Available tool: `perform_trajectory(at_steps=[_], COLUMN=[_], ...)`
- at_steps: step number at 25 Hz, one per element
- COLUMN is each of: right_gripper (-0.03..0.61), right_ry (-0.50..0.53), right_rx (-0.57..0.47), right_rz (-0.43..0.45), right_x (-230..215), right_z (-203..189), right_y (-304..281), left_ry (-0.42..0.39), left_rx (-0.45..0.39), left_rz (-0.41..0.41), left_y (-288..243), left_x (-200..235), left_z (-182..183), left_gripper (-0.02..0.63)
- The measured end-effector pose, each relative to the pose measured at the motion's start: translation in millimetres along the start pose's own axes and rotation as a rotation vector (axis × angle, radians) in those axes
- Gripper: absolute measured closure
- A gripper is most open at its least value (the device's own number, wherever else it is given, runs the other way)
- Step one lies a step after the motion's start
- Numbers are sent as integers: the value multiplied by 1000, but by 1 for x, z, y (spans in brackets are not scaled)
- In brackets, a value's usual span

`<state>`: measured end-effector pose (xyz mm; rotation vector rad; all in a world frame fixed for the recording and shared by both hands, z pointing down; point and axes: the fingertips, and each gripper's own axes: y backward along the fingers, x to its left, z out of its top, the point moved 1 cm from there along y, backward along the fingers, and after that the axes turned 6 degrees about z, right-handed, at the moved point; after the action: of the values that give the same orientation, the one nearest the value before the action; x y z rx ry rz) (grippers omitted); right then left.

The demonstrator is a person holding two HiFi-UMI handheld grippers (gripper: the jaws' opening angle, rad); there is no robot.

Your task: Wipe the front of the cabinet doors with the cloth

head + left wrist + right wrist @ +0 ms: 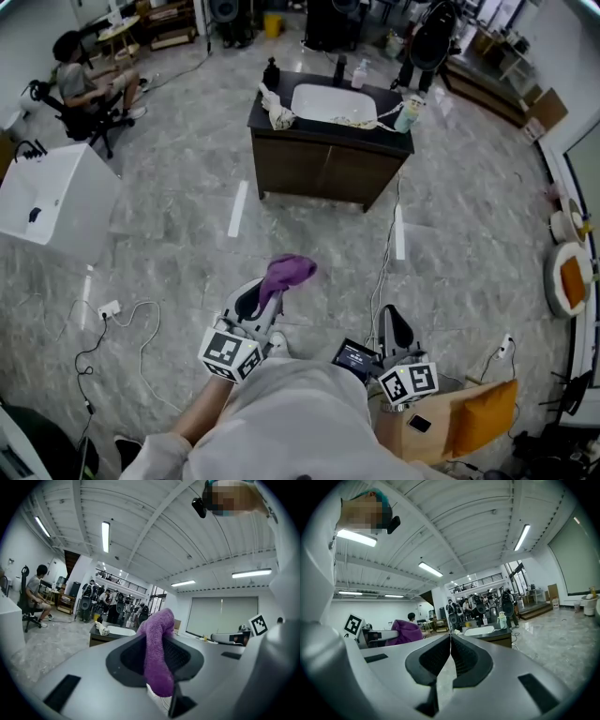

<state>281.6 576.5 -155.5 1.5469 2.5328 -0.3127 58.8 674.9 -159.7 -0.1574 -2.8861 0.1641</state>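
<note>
Well back from the cabinet, the person stands on a grey marbled floor in a large open room with a ribbed white ceiling and strip lights. The left gripper pinches a purple cloth between its jaws. The cloth rises past the tips and flops over to the right. The right gripper has its jaws pressed together with nothing between them.

The cabinet stands far ahead, well apart from both grippers and the cloth. Its dark wooden doors sit under a dark top that holds a white sink. A crumpled pale rag lies on the left of the top and a bottle stands on the right. White tape strips mark the floor just near the cabinet.

Cables trail over the floor at near left. A white box stands at the left, and a seated person is at far left. An orange cushion lies at near right.
</note>
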Motion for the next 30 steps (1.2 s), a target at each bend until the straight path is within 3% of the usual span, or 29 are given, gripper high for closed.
perform_trajectory(at_steps=[9,15,24,30], right_gripper=[551,551,551,551], right_ry=[-41,-43,-3,-25], right_rx=[53,57,71,86], right_rz=[10,47,177,159], right_x=[-48,-115,-216,-265], right_z=[0,22,58,60], right_y=[-62,-107,-161,-178], left_ry=[13,17,18,16], left_rx=[33,9,-38,-4], left_rz=[16,74,161,217], left_y=[-60,-123,-228,-257], left_x=[17,11,-30,-26], left_z=[-1,15,38,31], left_gripper=[526,526,526,526])
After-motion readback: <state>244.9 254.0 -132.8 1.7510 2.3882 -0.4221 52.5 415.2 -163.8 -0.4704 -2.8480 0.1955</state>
